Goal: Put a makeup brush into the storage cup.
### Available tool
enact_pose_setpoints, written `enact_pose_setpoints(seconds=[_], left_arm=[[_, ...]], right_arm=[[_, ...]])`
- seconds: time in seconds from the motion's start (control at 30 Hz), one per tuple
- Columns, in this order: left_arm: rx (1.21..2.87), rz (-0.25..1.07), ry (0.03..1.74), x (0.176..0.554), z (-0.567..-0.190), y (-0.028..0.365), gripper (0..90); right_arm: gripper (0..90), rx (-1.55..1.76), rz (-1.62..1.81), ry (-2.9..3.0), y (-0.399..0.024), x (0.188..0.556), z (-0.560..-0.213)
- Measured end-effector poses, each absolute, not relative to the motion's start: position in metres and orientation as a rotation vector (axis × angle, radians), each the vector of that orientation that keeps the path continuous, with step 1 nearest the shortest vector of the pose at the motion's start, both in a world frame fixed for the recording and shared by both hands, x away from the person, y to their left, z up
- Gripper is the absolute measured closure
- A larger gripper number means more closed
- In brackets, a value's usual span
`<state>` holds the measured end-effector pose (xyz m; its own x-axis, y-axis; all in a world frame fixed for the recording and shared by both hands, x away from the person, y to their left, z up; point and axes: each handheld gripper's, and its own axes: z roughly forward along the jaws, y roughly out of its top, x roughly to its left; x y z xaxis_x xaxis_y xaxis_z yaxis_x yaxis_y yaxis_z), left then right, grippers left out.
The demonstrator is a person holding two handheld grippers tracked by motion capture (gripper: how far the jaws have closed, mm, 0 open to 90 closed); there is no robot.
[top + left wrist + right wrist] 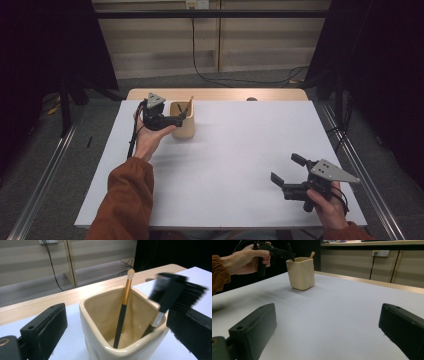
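A cream square cup (182, 121) stands at the table's far left. In it leans a slim brush (124, 305) with a black handle, gold ferrule and pale tip. A black comb-and-bristle brush (172, 292), blurred, stands in the cup's right corner, close to one jaw. My left gripper (184, 116) hovers at the cup's rim, open, its jaws spread to either side of the cup (100, 345). My right gripper (287, 169) is open over the near right of the table with nothing between its jaws. From there I see the cup (300, 273) and the left gripper (287, 255) far off.
The white table top (235, 150) lies on a wooden table whose edge (220, 94) shows at the back. Cables run across the grey floor behind. Metal rails run along both sides of the table.
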<state>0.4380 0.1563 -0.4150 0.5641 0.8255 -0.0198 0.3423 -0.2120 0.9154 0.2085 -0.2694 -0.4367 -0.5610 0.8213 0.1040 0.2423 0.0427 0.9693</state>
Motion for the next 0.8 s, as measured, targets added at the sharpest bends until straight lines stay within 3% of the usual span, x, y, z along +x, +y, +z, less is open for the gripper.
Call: enact_pose_setpoints(seconds=[0.8], left_arm=[[1.734,0.619,0.903,0.4292,-0.4092,0.161,1.5]], right_arm=[[0.7,1.087,1.546,1.828,-0.273,0.2092,-0.4388]])
